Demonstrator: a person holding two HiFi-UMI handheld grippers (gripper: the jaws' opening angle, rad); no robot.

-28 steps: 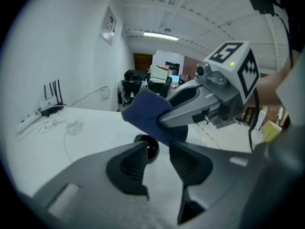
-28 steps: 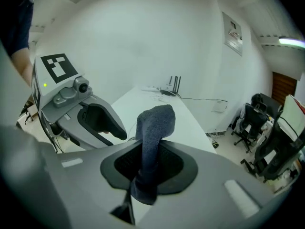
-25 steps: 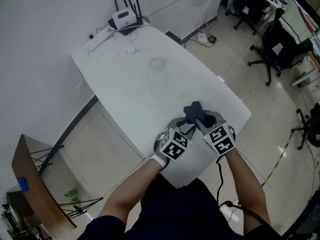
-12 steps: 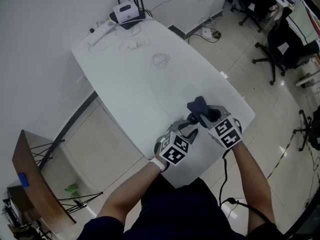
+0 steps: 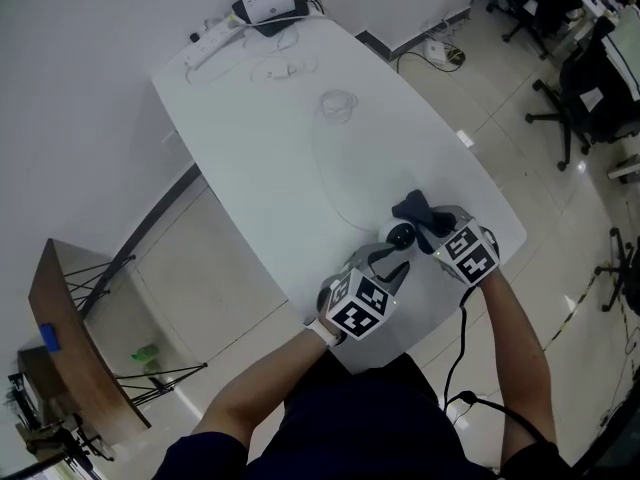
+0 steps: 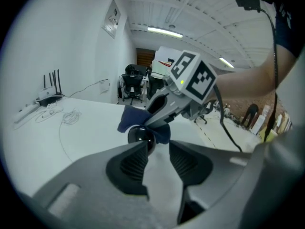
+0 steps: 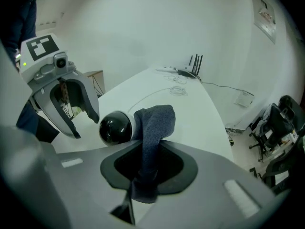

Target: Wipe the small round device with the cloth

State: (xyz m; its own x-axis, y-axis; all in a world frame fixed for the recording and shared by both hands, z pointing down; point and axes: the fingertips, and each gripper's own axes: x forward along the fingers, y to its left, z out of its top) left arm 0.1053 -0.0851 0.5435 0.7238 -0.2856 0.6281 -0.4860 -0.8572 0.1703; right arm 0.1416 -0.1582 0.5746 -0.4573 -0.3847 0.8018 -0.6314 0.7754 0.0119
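A small black round device point(image 5: 400, 235) sits on the white table point(image 5: 260, 168) near its front edge. My right gripper point(image 5: 437, 230) is shut on a dark blue cloth point(image 5: 418, 209), which hangs just right of the device and touches its side. In the right gripper view the cloth point(image 7: 155, 123) rises out of the jaws beside the device point(image 7: 116, 128). My left gripper point(image 5: 392, 258) is open just in front of the device, with nothing between its fingers. In the left gripper view the device point(image 6: 141, 135) lies beyond the left jaw tip, with the cloth point(image 6: 131, 117) behind it.
At the table's far end stand a router point(image 5: 268, 0), a power strip point(image 5: 215, 40) and a loose cable coil point(image 5: 338, 103). A wooden stand point(image 5: 70, 338) is on the floor to the left. Office chairs point(image 5: 590, 98) are at the right.
My right gripper has sunk with the cloth and shifted slightly right, so the black device now shows beside it. My left gripper has stayed in place.
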